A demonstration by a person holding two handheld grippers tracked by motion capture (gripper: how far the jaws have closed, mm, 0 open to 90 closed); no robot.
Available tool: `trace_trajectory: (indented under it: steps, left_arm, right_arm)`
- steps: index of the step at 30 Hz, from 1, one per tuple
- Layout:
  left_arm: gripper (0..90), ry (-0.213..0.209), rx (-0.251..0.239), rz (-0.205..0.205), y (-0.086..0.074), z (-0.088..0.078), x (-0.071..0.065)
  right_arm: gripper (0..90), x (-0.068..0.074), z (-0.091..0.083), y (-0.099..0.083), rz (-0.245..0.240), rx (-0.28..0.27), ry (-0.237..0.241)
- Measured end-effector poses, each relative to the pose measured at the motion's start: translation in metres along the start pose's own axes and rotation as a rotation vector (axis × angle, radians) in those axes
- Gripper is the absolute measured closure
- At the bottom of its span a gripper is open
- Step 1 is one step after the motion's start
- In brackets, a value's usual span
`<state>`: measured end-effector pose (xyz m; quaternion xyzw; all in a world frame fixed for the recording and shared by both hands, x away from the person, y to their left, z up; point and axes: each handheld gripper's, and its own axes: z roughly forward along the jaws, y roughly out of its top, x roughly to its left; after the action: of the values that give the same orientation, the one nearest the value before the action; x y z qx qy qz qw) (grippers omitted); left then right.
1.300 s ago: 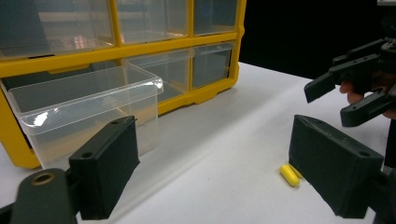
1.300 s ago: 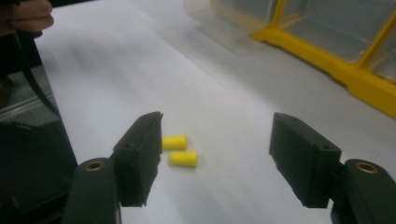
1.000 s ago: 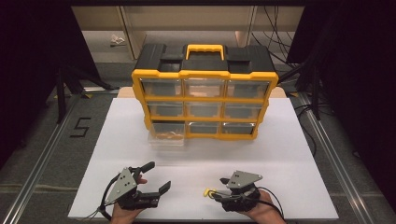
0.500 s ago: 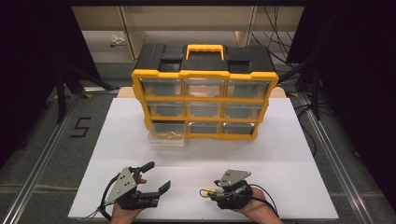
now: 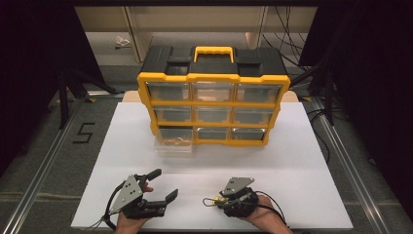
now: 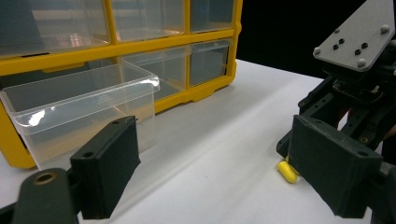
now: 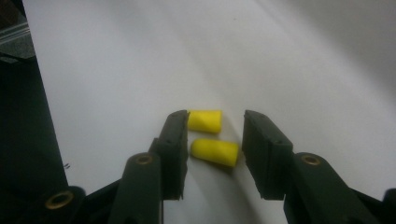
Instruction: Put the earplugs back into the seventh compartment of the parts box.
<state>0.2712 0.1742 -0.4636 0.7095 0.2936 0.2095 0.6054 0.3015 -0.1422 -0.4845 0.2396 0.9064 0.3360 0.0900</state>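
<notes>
Two yellow foam earplugs (image 7: 205, 121) (image 7: 215, 152) lie side by side on the white table (image 5: 292, 161), near its front edge. My right gripper (image 7: 215, 116) points down at them with one jaw on either side. Its jaws have just been closing. The upper plug touches one pad, while thin gaps remain beside the lower plug, so the gripper is open. In the high view the right gripper (image 5: 210, 201) sits at the front right. My left gripper (image 5: 164, 184) rests wide open and empty at the front left, and one plug (image 6: 287, 171) lies beyond its jaws.
A yellow and black drawer organiser (image 5: 214, 78) stands at the middle back of the table. Its bottom left clear drawer (image 5: 173, 144) is pulled out toward me and appears again in the left gripper view (image 6: 84, 112). Dark floor and metal rails lie past the table edges.
The right gripper shifted slightly left and its jaws narrowed around the yellow plugs. The left gripper stayed still.
</notes>
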Motion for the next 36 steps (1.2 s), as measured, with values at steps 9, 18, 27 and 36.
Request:
trace_trajectory:
  steps: [9,18,27,36]
  left_arm:
    - [16.3,0.0,-0.003,0.001,0.0,0.0,0.0]
    - [16.3,-0.001,-0.006,0.002,0.001,-0.001,0.0]
    - [16.3,-0.001,-0.007,0.003,0.001,-0.001,0.0]
    - [16.3,-0.001,-0.006,0.005,0.001,-0.001,0.0]
  right_arm:
    - [71.3,0.0,0.001,0.0,-0.005,0.02,0.006]
    - [72.1,-0.001,-0.002,0.0,0.003,0.013,0.015]
    - [71.5,-0.004,-0.012,0.003,0.017,-0.033,-0.002]
    - [71.3,-0.007,-0.02,0.005,0.023,-0.091,-0.022]
